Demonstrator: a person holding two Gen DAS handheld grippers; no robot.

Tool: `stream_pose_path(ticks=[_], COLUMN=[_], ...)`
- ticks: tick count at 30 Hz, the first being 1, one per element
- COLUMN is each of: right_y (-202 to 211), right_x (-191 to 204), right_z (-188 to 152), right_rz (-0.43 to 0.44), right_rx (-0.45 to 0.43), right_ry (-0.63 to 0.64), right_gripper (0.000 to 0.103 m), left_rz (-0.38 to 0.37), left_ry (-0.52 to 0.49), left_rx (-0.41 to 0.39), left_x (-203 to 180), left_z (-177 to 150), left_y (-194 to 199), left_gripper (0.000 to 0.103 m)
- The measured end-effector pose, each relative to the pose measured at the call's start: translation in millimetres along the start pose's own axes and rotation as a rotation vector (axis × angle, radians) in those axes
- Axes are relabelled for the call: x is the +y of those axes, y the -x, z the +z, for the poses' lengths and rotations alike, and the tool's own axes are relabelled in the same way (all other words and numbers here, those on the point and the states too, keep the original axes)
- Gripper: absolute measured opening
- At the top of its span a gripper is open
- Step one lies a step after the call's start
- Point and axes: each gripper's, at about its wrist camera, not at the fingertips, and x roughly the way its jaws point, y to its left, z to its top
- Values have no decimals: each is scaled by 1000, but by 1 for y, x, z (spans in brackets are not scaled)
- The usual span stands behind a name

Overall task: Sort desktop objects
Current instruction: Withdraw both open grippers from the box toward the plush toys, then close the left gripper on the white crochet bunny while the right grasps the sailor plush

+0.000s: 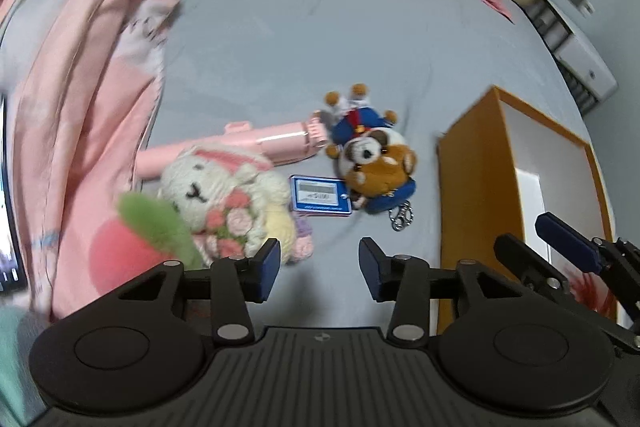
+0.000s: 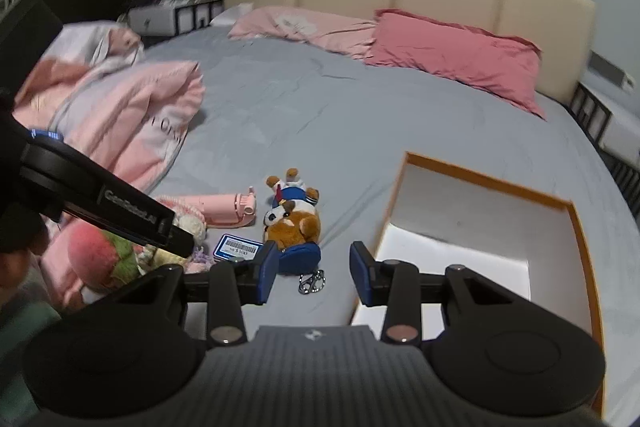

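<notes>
We carry two black grippers. The left gripper (image 1: 320,269) and right gripper (image 2: 314,273) each have blue pads (image 1: 269,269) on black linkage arms, silver pivot screws (image 1: 231,330), round side discs and a ribbed grey-black base. One body bears white lettering (image 2: 130,207).

Your left tool's body hides most of the white knitted bunny (image 2: 192,223); the blue tag's (image 1: 320,195) print is too blurred to read.
</notes>
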Motion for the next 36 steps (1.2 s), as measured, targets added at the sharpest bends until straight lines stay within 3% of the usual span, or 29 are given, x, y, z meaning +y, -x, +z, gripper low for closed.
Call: stream_pose_path(ticks=[7, 11, 15, 20, 24, 27, 30, 33, 36], right_y=[-29, -42, -48, -52, -56, -59, -63, -73, -86], right_x=[12, 16, 11, 8, 5, 7, 9, 16, 27], right_z=[10, 8, 6, 5, 7, 9, 13, 18, 22], right_rz=[29, -26, -15, -34, -13, 2, 52, 95, 110], right_rx=[51, 75, 89, 71, 71, 65, 64, 78, 90], right_ry=[153, 235, 234, 269, 260, 281, 305, 332, 373], right_gripper=[46, 46, 46, 47, 47, 47, 47, 48, 53], left_rz=[38, 38, -7, 6, 3, 41, 2, 9, 15], left_ry=[94, 142, 234, 294, 321, 363, 416, 423, 445], left_rx=[10, 5, 2, 10, -15, -19, -4, 2, 4], left_x=[16, 23, 37, 47, 48, 52, 58, 55, 55], left_z=[-6, -10, -17, -16, -9, -5, -2, 1, 2], left_y=[-8, -8, -11, -25, -29, -35, -44, -51, -55], left_gripper=[55, 56, 58, 58, 58, 62, 64, 68, 71])
